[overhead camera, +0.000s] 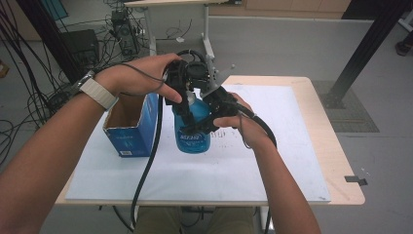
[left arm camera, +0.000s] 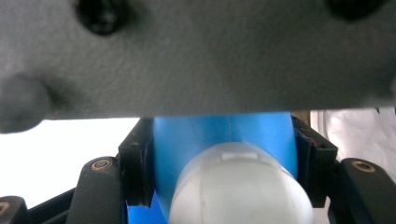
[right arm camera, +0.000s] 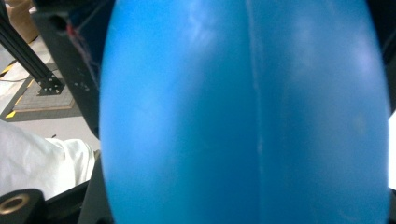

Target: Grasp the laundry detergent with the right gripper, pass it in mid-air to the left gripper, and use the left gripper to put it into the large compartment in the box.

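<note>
- You had the blue bottle [overhead camera: 192,127] upright near the middle of the white sheet [overhead camera: 272,161], just right of the open blue box [overhead camera: 130,131], likely lifted or barely resting on the sheet; can't tell which.
- Left gripper [overhead camera: 182,80] was clamped up at the neck, its jaws squeezing either side of the blue shoulder [left arm camera: 224,133] with the white cap [left arm camera: 240,186] sitting between them. Looked like a hold meant to steady or work the top.
- Right gripper [overhead camera: 207,122] was clamped on the bottle's belly [right arm camera: 243,116], jaw walls tight on both flanks. My read: it braced the body so the top end couldn't twist freely.
- The two grippers sat nearly touching, so little room to re-grip without bumping each other.
- Box wall was close on the left; swinging that way risked a knock.
- Right side and near edge of the table [overhead camera: 341,161] were open, well clear for setting down.
</note>
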Demonstrator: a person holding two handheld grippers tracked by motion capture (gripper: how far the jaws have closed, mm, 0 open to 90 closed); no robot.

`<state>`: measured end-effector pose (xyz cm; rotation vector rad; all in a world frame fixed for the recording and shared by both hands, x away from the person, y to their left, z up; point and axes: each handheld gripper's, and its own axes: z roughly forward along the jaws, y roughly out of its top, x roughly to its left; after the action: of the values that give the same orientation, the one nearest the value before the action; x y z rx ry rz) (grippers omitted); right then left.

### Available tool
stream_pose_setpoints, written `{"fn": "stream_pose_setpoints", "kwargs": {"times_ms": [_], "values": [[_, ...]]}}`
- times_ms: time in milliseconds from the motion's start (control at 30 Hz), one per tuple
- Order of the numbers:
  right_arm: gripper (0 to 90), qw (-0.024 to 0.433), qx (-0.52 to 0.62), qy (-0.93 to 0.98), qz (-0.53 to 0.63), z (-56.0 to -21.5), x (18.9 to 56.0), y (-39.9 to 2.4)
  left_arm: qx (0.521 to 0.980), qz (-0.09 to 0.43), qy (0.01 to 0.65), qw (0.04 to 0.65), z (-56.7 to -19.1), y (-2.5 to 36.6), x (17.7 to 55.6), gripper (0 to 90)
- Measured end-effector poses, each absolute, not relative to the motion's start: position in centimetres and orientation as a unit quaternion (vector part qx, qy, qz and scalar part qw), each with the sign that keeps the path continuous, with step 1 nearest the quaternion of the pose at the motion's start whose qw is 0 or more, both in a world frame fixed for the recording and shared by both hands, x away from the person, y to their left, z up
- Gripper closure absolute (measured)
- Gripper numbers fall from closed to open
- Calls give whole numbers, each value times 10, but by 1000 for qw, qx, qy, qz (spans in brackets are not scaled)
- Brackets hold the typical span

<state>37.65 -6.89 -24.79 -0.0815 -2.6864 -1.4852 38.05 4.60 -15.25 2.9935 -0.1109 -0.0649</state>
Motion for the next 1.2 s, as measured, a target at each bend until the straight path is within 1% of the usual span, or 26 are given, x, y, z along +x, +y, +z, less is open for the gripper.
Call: {"fn": "stream_pose_setpoints", "kwargs": {"times_ms": [1200], "values": [[429,28,-24,-876,-482,-248,377,-71,996,-25,-38,78,-153,44,382,375]]}}
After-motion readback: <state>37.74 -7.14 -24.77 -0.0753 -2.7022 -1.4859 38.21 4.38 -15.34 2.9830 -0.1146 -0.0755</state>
